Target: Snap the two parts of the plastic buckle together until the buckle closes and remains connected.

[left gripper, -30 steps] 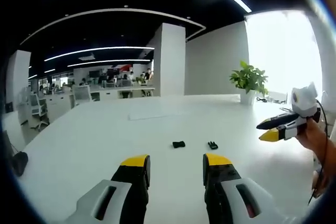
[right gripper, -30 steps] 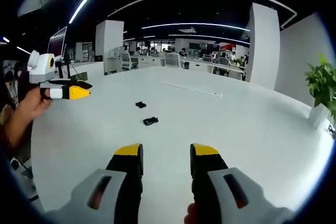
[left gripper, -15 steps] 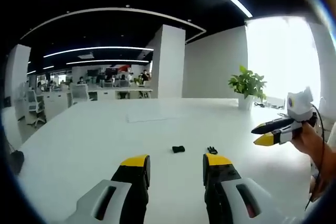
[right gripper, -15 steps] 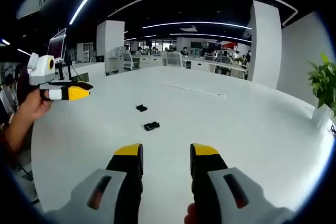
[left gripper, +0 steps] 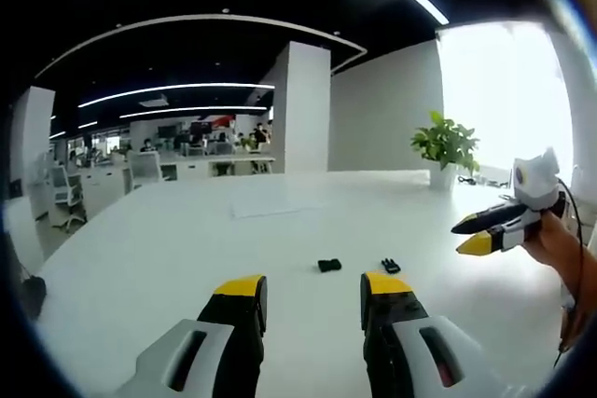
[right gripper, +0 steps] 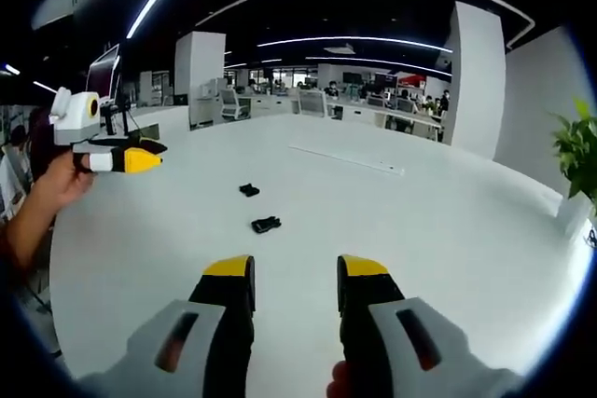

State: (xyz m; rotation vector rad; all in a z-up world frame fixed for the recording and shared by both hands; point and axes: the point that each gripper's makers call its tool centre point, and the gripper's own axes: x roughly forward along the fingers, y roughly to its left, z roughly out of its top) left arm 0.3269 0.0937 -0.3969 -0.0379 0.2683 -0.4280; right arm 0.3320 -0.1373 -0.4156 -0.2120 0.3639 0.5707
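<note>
Two small black buckle parts lie apart on the white table. In the left gripper view one part is just beyond my jaws and the other part is a little to its right. My left gripper is open and holds nothing. The right gripper hovers at the right in a hand, above the table. In the right gripper view the nearer part and the farther part lie ahead of my open, empty right gripper. The left gripper floats at the left.
A potted plant stands at the table's far right corner. A flat white strip lies farther back on the table. Behind it are a white pillar and office desks. A person's hand holds the left gripper.
Both views have shifted slightly with the hands. The buckle parts lie where they were, and both grippers stay open and empty.
</note>
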